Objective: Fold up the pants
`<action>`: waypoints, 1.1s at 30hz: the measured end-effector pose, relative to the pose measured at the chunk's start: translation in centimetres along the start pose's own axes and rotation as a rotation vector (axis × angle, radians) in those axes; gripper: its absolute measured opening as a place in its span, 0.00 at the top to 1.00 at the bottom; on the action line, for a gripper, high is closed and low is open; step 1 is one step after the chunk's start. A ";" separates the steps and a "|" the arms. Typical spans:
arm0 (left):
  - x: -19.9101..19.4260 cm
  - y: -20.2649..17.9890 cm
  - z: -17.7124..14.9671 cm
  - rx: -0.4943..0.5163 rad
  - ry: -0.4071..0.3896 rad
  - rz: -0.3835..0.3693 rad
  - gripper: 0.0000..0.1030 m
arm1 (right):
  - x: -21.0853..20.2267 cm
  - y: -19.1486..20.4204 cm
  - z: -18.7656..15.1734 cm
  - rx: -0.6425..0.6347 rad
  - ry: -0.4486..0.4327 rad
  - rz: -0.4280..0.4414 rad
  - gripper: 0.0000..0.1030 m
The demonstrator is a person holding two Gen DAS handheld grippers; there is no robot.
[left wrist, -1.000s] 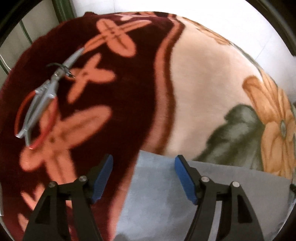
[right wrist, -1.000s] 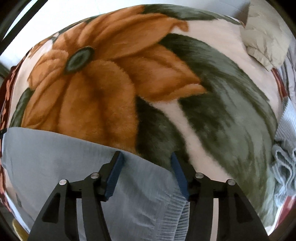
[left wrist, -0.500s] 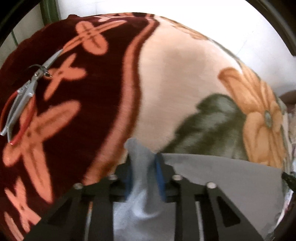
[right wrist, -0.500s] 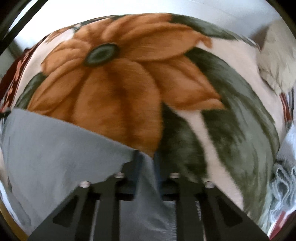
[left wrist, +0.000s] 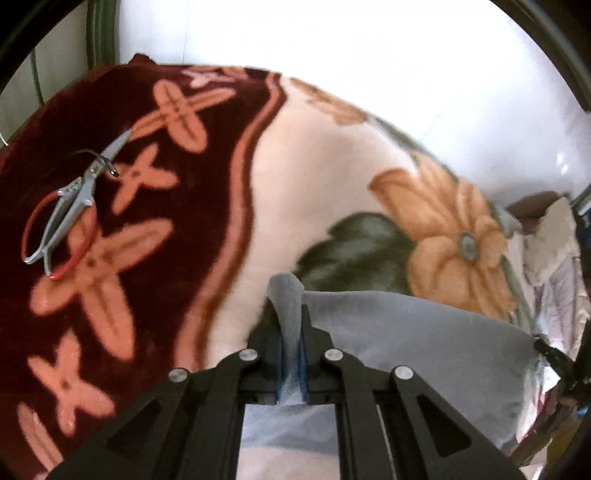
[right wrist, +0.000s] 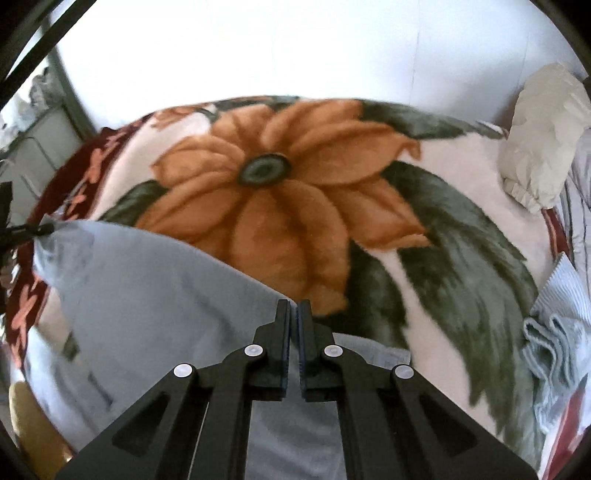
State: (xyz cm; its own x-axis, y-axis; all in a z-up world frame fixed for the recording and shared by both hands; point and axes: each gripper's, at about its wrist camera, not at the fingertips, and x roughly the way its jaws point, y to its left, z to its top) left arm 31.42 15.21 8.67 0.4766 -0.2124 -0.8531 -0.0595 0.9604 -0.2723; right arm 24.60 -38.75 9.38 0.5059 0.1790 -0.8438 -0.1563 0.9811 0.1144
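Two grippers, one pair of pants. The left gripper (left wrist: 291, 332) pinches a corner of the grey pants (left wrist: 424, 343); the right gripper (right wrist: 294, 325) pinches the other corner (both clamped tight). The pants hang over one flowery blanket (right wrist: 295, 206). One pair of scissors (left wrist: 70, 206) lies at ten o'clock.

A white wall (right wrist: 295, 48) stood bright behind the bed, washed out by strong light. The bed wore a plush blanket (right wrist: 461, 177) of maroon border, cream ground and big orange flowers. A green metal frame (left wrist: 101, 33) rose at the left corner.
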 end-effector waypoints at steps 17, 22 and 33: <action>-13.3 1.2 -10.1 0.086 -0.101 -0.105 0.94 | -13.2 1.8 -10.8 0.039 -0.105 0.023 0.96; -14.0 2.0 -15.3 0.087 -0.056 -0.095 0.94 | -12.7 2.3 -15.2 0.042 -0.034 0.011 0.96; -11.2 4.0 -22.3 0.057 0.083 0.025 0.88 | -7.5 3.7 -21.7 0.057 0.162 -0.032 0.95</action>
State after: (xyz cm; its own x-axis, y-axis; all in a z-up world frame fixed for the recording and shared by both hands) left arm 6.30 17.39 7.22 0.4014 -0.1998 -0.8939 -0.0198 0.9738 -0.2265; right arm 1.84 -38.10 4.73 0.3656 0.1382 -0.9204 -0.0919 0.9894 0.1121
